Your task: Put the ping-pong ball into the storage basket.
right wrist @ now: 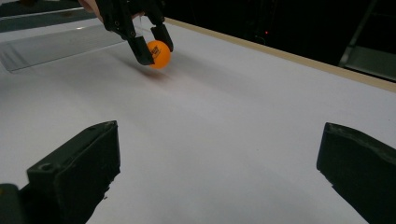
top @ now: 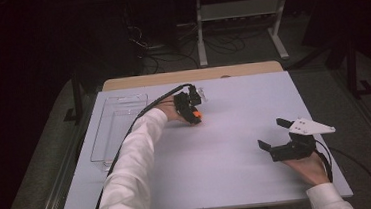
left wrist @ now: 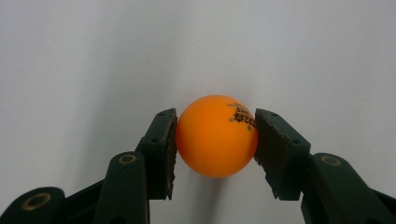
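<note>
Reaching forward, the left gripper [left wrist: 215, 142] clamps its jaws on the orange ball [left wrist: 216, 136]; right gripper [top: 275, 136] rests agape.

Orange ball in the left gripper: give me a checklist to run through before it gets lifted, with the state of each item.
1. Both fingers touch the orange ball, one on each side: ok.
2. Ball sits near the finger tips rather than deep between them, so the hold may be shallow: not ok.
3. Ball off the white table: cannot tell; in the right gripper view a shadow lies right under it.
4. Clear tray beside the left gripper stands free to receive it: ok.
5. Right gripper stands apart, open, nothing between its fingers: ok.
</note>
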### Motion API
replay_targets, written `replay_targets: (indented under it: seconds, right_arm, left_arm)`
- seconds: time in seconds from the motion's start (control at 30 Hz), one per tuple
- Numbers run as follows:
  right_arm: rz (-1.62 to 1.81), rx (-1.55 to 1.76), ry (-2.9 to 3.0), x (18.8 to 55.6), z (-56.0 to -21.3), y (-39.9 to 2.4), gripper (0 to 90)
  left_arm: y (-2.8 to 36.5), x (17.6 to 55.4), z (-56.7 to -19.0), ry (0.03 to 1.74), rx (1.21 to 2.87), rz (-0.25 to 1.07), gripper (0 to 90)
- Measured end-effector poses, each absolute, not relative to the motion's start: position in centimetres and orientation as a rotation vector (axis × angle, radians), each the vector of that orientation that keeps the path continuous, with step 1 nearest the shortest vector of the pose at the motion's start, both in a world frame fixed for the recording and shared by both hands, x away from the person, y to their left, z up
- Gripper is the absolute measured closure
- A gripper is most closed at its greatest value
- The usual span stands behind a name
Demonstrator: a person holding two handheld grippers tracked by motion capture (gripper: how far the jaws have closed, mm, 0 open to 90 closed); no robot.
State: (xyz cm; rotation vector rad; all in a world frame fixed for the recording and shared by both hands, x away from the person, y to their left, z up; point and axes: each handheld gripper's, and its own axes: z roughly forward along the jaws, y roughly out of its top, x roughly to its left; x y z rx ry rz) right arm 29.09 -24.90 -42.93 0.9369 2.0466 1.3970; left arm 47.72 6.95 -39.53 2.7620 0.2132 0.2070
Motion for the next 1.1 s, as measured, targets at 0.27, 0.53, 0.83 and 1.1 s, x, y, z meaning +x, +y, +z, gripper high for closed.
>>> replay_targets:
  seconds: [0.27, 0.53, 0.83, 1.1]
  right_arm:
    - [1.397, 0.938, 2.046, 29.1, -42.9, -24.9, 0.0]
    - [1.392, 0.935, 2.051, 29.1, -43.0, -24.8, 0.0]
    - [1.387, 0.935, 2.057, 29.1, -43.0, -24.8, 0.0]
    - [1.385, 0.937, 2.058, 29.1, -43.0, -24.7, 0.0]
  left_arm:
    - [6.9, 47.2, -38.4, 0.195, 2.774, 0.200, 51.0]
    - [7.2, 46.8, -37.4, 0.187, 2.771, 0.204, 51.0]
    - [7.7, 46.2, -36.8, 0.170, 2.793, 0.196, 51.0]
    - [8.3, 45.5, -35.5, 0.157, 2.774, 0.211, 51.0]
